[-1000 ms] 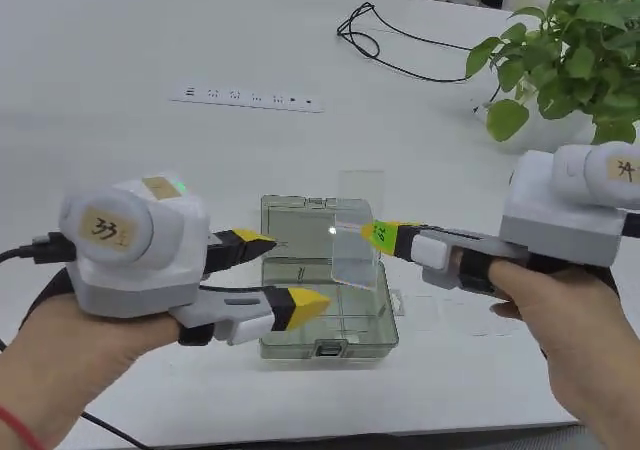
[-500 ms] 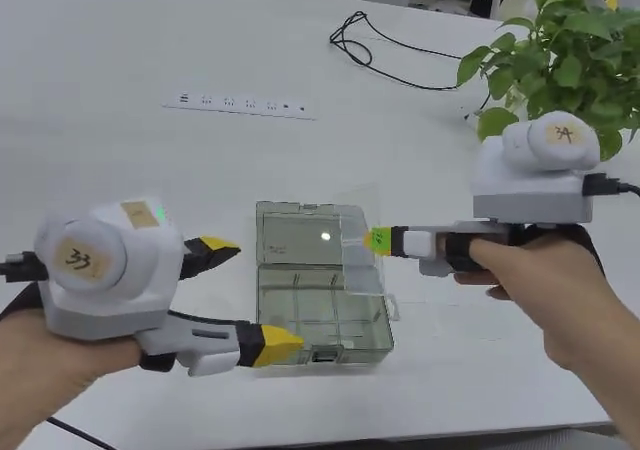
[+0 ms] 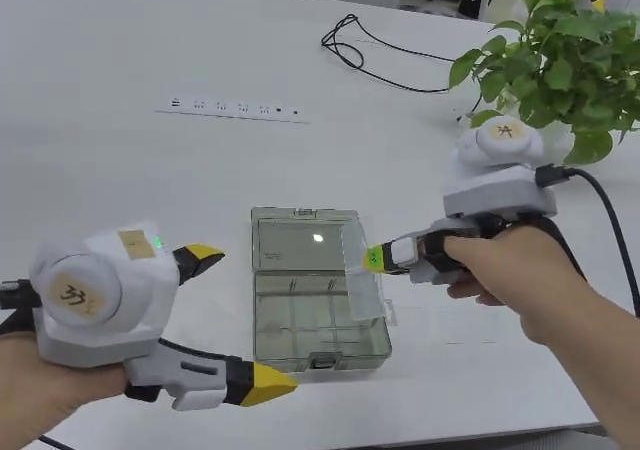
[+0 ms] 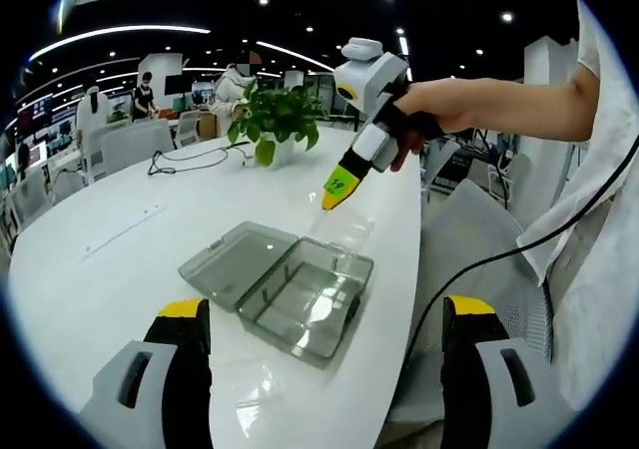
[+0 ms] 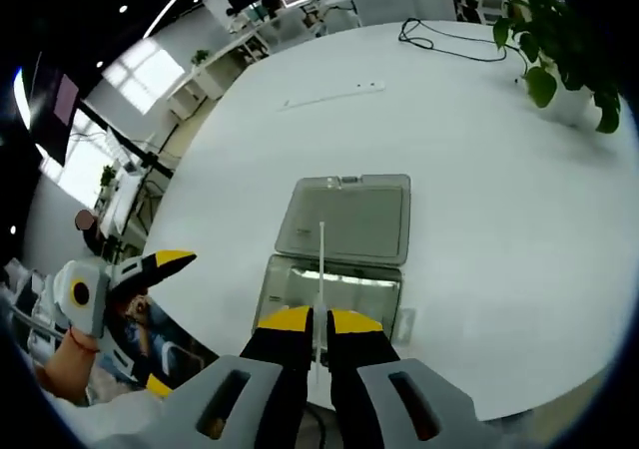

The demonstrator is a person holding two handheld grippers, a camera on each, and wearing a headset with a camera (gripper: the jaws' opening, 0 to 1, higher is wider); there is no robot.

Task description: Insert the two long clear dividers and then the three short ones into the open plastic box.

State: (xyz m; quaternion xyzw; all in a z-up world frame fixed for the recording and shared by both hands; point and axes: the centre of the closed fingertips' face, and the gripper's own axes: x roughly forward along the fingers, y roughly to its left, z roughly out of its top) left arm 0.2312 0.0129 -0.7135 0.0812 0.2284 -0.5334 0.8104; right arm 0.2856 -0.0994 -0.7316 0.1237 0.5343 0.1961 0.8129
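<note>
On the white table (image 3: 120, 180), near its front edge, the open plastic box (image 3: 310, 271) lies flat, its lid (image 3: 298, 242) folded back away from the person and its base (image 3: 322, 356) toward them. Faint grid lines show in the base; whether they are slots or dividers already seated cannot be told.

Over the box's right side, the right gripper (image 5: 319, 319) reaches in from the right. Its yellow-tipped jaws are pressed together on a clear divider (image 3: 364, 282), pinching it at one end. In the right gripper view the sheet stands edge-on as a thin pale line, running from the jaws across the base toward the lid. In the head view it hangs tilted over the hinge and the base's right wall. Whether its lower edge touches the box cannot be told.

Left of the box, the left gripper (image 3: 245, 318) sits with its jaws spread wide and nothing between them. One tip is beside the lid, the other in front of the base's near left corner. Its own view looks across the box at the right gripper beyond.

Just beside the base's right wall lies a small clear piece (image 5: 404, 325), too faint to identify.

Farther back on the table are a white power strip (image 3: 235, 110) and a looped black cable (image 3: 385, 58), with a potted plant (image 3: 560, 50) at the far right
</note>
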